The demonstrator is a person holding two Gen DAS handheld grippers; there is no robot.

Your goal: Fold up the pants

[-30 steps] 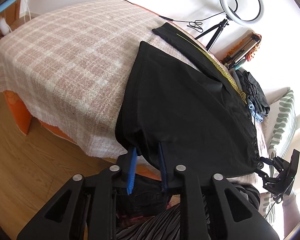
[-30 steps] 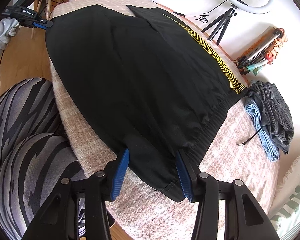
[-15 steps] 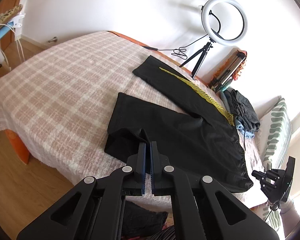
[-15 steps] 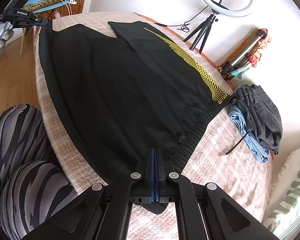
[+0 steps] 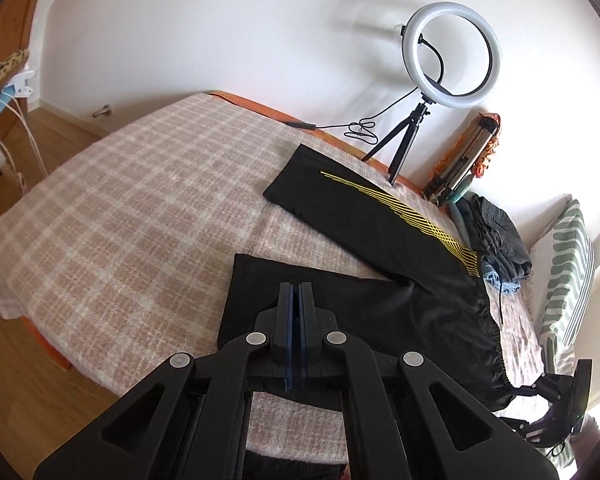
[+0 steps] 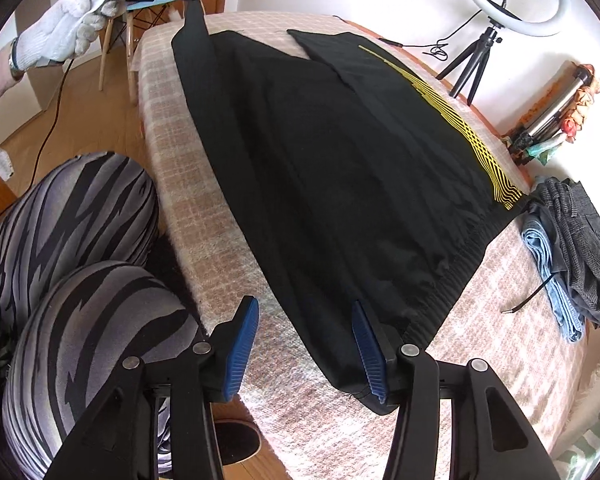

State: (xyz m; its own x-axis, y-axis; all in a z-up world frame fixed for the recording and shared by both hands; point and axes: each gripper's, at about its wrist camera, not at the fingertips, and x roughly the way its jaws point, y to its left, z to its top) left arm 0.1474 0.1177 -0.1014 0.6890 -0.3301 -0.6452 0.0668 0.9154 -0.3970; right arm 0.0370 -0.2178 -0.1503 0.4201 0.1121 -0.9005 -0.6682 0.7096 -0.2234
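Right wrist view: my right gripper gapes empty at the pants waistband corner, while my left gripper pinches the near leg's hem, legs running away leftward.

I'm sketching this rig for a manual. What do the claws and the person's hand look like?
Both claws, left claw and right claw, have matte black plastic frames with silver rivets and ribbed blue pads. The left hand wears a white knit glove; white lettering marks that claw's body.

The left gripper is pinched closed, seemingly on cloth, while the right gripper gapes wide.
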